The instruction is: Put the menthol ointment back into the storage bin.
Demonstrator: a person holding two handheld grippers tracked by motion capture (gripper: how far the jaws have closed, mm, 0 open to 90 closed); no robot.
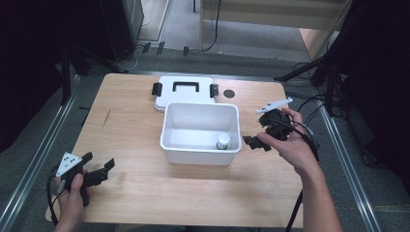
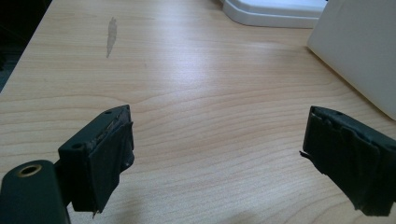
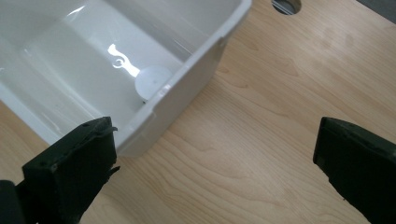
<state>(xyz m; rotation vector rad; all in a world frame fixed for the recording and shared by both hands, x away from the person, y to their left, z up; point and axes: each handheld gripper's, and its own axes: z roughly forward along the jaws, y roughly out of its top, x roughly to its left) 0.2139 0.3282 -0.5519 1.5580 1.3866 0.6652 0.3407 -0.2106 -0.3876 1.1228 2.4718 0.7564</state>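
High view shows a small white-capped round bottle (image 1: pixel 223 141) standing in the near right corner of the open white rectangular plastic bin (image 1: pixel 200 151), likely light, rigid and slippery, best pinched across its cap, while both the left gripper (image 1: pixel 99 170) and right gripper (image 1: pixel 256 141) hold their fingers apart, empty.
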